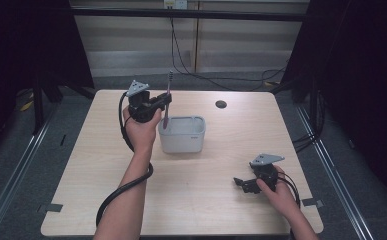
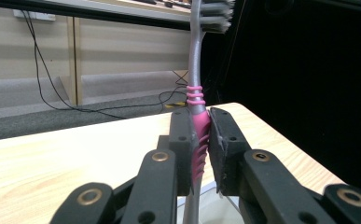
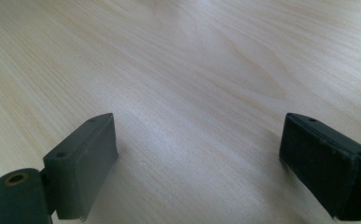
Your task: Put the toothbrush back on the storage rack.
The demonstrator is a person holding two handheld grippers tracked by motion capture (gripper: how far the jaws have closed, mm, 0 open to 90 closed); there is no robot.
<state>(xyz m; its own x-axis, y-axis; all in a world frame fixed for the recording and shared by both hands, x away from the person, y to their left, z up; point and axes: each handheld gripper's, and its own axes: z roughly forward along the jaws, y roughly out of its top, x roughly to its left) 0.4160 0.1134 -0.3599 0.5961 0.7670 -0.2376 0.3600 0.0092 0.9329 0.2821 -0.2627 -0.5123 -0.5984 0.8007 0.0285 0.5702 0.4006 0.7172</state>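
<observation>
The left gripper (image 1: pixel 165 101) sits at about ten o'clock on the table (image 1: pixel 221 210), its jaws clenched on the pink grip of a toothbrush (image 1: pixel 167 100); the toothbrush stands nearly upright between the pads, bristles at twelve o'clock above the jaws, its lower end dipping into the grey tub (image 1: pixel 182 135) just at four o'clock of the gripper; in the left gripper view the pads (image 2: pixel 183 149) press the handle (image 2: pixel 197 140) from both sides; the right gripper (image 1: pixel 242 183) rests at five o'clock, jaws spread wide over bare wood.
</observation>
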